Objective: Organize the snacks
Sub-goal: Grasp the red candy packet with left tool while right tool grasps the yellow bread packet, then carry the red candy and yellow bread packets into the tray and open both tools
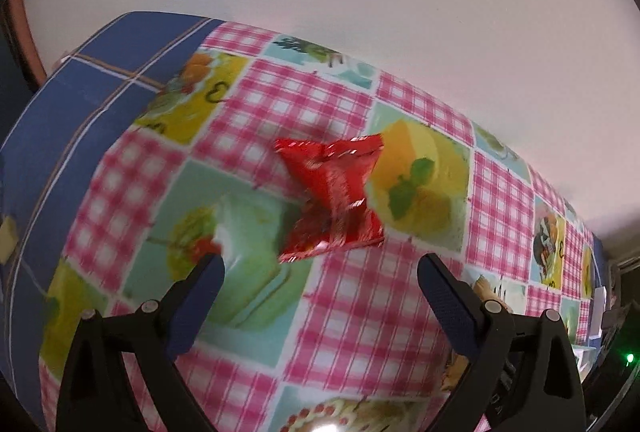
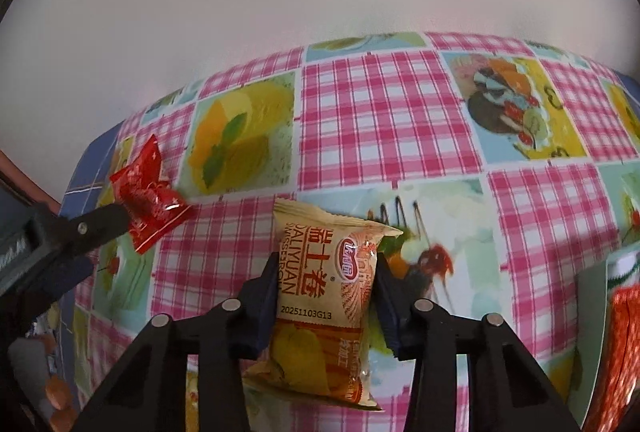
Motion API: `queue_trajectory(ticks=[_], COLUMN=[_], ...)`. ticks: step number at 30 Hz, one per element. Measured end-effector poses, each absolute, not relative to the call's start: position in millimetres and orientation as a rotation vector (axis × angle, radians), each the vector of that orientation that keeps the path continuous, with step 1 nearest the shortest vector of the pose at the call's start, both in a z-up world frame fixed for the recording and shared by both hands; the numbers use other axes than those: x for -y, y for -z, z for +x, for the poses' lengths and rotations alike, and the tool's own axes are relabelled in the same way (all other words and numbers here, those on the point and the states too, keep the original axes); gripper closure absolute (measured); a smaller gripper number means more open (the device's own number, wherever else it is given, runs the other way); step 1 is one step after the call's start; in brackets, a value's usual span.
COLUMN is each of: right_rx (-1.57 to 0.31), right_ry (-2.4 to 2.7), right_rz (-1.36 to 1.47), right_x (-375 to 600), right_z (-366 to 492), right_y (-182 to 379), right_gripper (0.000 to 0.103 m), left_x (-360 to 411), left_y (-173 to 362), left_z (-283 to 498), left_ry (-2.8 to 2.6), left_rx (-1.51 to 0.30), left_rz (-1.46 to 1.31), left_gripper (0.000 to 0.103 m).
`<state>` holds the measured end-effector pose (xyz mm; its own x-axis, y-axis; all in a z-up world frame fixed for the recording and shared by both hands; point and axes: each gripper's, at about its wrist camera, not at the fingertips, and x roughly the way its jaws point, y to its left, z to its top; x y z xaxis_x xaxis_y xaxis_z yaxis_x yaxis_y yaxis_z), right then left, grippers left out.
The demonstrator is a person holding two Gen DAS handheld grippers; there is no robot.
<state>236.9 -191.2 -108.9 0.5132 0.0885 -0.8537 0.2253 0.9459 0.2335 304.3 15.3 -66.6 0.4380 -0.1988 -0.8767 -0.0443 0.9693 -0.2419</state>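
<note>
**A:** What is on the table?

**B:** A table [image 2: 400, 120] covered with a patchwork oilcloth: pink-and-white gingham squares alternating with pictures of desserts and fruit. A blue checked cloth shows at its left edge. Behind it is a plain pale wall.

**A:** Where are the snacks?

**B:** Two are clear. A tan Swiss roll packet [image 2: 324, 296], printed with Chinese characters and "DALIYUAN", sits near the front middle of the right wrist view. A small crinkled red foil snack packet [image 1: 334, 198] lies on the oilcloth further left, across a gingham square and a green dessert picture. At the far right edge of the right wrist view there is something orange-red beside a white container, too cut off to identify.

**A:** What is the right gripper doing?

**B:** The right gripper [image 2: 325, 272] has its two dark blue pads pressed against both long sides of the Swiss roll packet, gripping it around the middle. The packet's lower end sticks out toward the camera.

**A:** And the left gripper?

**B:** The left gripper [image 1: 320, 268] has its jaws spread wide and holds nothing. The red packet sits just ahead of the fingertips, roughly centred between them. In the right wrist view one finger overlaps the packet's edge; I cannot tell whether it touches.
</note>
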Motion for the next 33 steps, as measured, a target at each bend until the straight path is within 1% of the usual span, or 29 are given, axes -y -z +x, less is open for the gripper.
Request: queue_trajectory(ticks=[2, 5, 7, 10, 11, 12, 13, 17, 21, 27, 33], right_rx=[-1.020, -1.006, -0.999, -0.990, -0.988, -0.987, -0.986, -0.992, -1.009, -1.055, -1.070], right_ry=[0.077, 0.077, 0.076, 0.071, 0.070, 0.068, 0.066, 0.067, 0.066, 0.063, 0.083], right_rz=[0.321, 0.301, 0.291, 0.280, 0.277, 0.275, 0.274, 0.270, 0.272, 0.314, 0.307], right_x=[193, 193, 192, 191, 191, 191, 191, 190, 192, 197, 199], right_z=[239, 244, 246, 248, 248, 248, 248, 250, 244, 230, 208], right_y=[109, 110, 110, 112, 112, 113, 113, 113, 112, 109, 85], right_gripper=[0.059, 0.059, 0.059, 0.059, 0.060, 0.060, 0.060, 0.060, 0.063, 0.064, 0.064], left_x=[-15, -13, -12, -11, -11, -12, -11, -5, -2, 6, 16], left_y=[70, 75, 78, 84, 86, 88, 88, 84, 80, 67, 45], left_z=[313, 326, 331, 339, 341, 343, 344, 344, 339, 318, 281], left_ry=[0.093, 0.080, 0.072, 0.061, 0.062, 0.067, 0.067, 0.069, 0.056, 0.050, 0.050], left_rx=[-1.119, -1.114, -1.112, -1.117, -1.119, -1.118, -1.117, -1.103, -1.112, -1.103, -1.091], left_rz=[-0.240, -0.254, -0.251, -0.269, -0.281, -0.304, -0.309, -0.282, -0.291, -0.300, -0.316], left_gripper=[0.024, 0.025, 0.029, 0.039, 0.045, 0.055, 0.058, 0.062, 0.063, 0.064, 0.064])
